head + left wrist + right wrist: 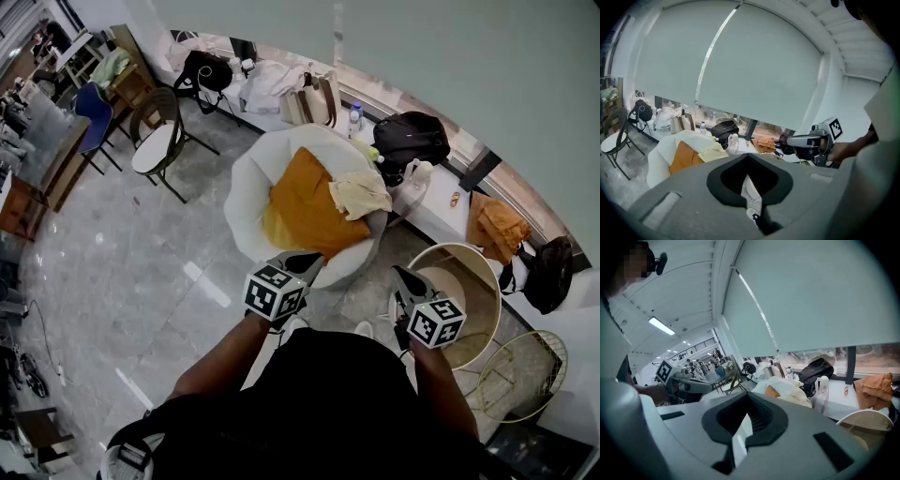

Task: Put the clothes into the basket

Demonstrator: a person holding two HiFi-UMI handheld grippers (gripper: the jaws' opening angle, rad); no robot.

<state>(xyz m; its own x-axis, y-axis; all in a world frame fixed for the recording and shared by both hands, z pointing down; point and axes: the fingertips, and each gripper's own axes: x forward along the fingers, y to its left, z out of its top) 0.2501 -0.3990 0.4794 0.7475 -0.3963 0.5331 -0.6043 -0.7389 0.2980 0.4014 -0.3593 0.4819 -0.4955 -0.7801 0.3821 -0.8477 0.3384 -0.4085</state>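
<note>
While left gripper (302,264) and right gripper (405,281) are both clenched empty, orange garment (305,211) lies at 12 o'clock, nearer the left

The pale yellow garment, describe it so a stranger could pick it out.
Find the round white armchair mid-frame in the head view. A large orange cloth covers its seat; the pale yellow garment lies crumpled at that cloth's right edge. It is the smaller, paler piece.
</note>
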